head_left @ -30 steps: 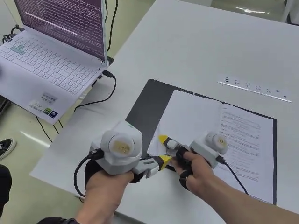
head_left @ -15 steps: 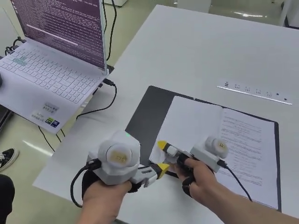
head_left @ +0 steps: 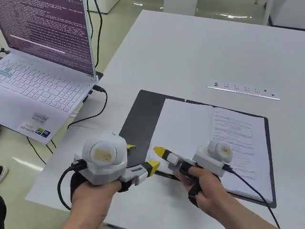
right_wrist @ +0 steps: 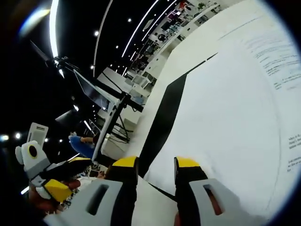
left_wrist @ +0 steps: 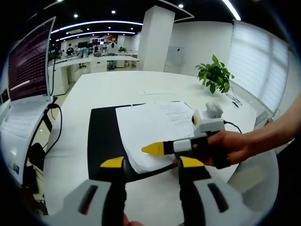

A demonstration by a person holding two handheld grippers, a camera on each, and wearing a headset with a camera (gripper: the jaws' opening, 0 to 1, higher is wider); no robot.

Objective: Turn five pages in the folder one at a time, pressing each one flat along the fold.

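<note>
A black folder [head_left: 140, 119] lies open on the white table, with a blank white page [head_left: 186, 126] on its left half and a printed page [head_left: 238, 138] on the right. My right gripper [head_left: 161, 152] sits at the blank page's near left corner, jaws a little apart around the paper edge [right_wrist: 211, 117]. In its own view the right gripper [right_wrist: 155, 162] stands open. My left gripper [head_left: 141, 156] hovers just left of it over the folder's near edge, open and holding nothing. From the left gripper [left_wrist: 151, 162], the right gripper [left_wrist: 153, 149] points across the page [left_wrist: 150, 127].
An open laptop [head_left: 43, 71] stands at the far left, its cable [head_left: 90, 114] trailing toward the folder. A white power strip [head_left: 243, 89] lies beyond the folder. The table's near edge runs just under both hands. A potted plant [left_wrist: 214, 75] stands far off.
The head camera has shifted, so the whole scene sits further left and lower. Both grippers stay at the page's near left corner, with no clear change in their jaws.
</note>
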